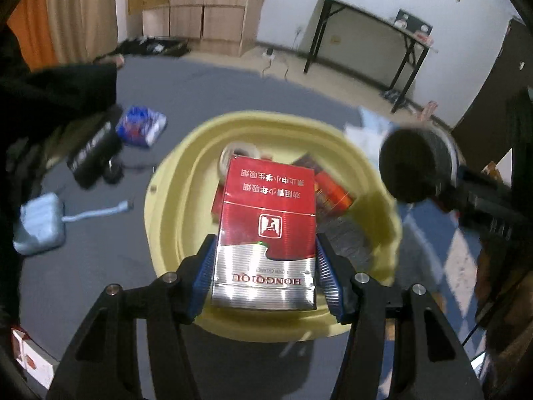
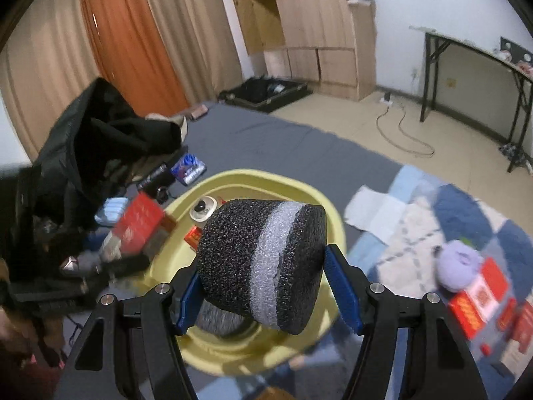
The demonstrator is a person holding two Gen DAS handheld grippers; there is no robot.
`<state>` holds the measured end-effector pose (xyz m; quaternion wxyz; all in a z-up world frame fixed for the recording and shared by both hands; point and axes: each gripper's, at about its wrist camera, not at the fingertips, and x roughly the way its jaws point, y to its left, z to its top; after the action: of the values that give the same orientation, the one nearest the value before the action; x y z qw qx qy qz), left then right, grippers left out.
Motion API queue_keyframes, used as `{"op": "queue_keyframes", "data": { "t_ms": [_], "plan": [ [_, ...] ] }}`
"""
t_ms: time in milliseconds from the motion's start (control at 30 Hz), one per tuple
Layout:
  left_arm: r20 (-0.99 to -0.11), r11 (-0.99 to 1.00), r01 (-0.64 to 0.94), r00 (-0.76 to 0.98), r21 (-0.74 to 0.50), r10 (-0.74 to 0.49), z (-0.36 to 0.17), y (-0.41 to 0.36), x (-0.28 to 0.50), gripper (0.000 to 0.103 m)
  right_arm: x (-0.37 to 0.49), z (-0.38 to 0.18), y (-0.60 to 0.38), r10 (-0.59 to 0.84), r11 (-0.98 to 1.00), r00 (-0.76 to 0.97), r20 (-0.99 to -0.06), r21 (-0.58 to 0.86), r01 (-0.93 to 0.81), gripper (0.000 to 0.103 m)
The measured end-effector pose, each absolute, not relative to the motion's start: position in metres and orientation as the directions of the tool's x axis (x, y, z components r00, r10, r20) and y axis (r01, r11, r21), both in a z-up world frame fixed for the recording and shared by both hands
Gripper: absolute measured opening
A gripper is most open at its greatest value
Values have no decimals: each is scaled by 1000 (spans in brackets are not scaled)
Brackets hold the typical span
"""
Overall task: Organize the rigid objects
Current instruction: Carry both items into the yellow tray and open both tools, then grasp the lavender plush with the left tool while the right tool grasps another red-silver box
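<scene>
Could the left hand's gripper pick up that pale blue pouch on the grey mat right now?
Probably not yet: the left gripper is already clamped on a red cigarette pack over the yellow basin. The pouch itself lies uncovered.

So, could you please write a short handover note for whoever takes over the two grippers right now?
Left gripper: shut on a red and silver cigarette pack, held over the yellow basin.
Right gripper: shut on a black foam roll with a white band, also over the basin.
Done: a tape roll and some red boxes already lie in the basin.
Left: drop both held items in, then collect what remains outside, such as the blue packet on the grey sheet and the red boxes on the checked blanket.
</scene>
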<state>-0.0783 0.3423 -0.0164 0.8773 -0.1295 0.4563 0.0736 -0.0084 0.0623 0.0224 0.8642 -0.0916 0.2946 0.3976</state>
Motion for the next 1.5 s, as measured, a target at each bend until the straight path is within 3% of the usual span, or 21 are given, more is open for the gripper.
{"op": "queue_keyframes", "data": {
  "t_ms": [267,533,600,667,800,867,967,1133,1300,1500],
  "plan": [
    [-855,935,-289,517,-205,-27,-66,356,-78,59,36,0,125,587,689,535,-608,26,-725,66],
    [-831,924,-288,554,-253,-55,-69,360,-80,61,45,-29,164,560,691,544,-625,-10,-723,67],
    [-803,922,-267,591,-280,-73,-64,360,-85,71,46,-31,165,564,688,541,-624,-7,-726,69],
    [-784,930,-262,619,-260,-45,-56,359,-91,96,45,-32,166,577,683,537,-616,3,-730,75],
    [-741,921,-263,670,-288,-40,-35,361,-99,103,45,-31,160,586,686,522,-620,36,-727,90],
    [-736,918,-265,676,-296,-42,-22,359,-94,103,41,-22,141,600,707,550,-582,64,-704,102],
    [-738,928,-251,674,-276,-37,-5,344,-75,103,37,-8,97,609,745,584,-538,133,-654,103],
    [-730,958,-103,670,-267,-132,21,274,-24,103,27,3,-14,507,857,709,-490,203,-473,103],
    [-743,939,38,601,-341,-295,23,195,43,103,26,-11,-129,301,953,810,-504,199,-230,103],
    [-815,952,56,503,-302,-288,-13,140,116,103,47,-40,-185,230,967,789,-570,224,-120,103]
  ]
}}
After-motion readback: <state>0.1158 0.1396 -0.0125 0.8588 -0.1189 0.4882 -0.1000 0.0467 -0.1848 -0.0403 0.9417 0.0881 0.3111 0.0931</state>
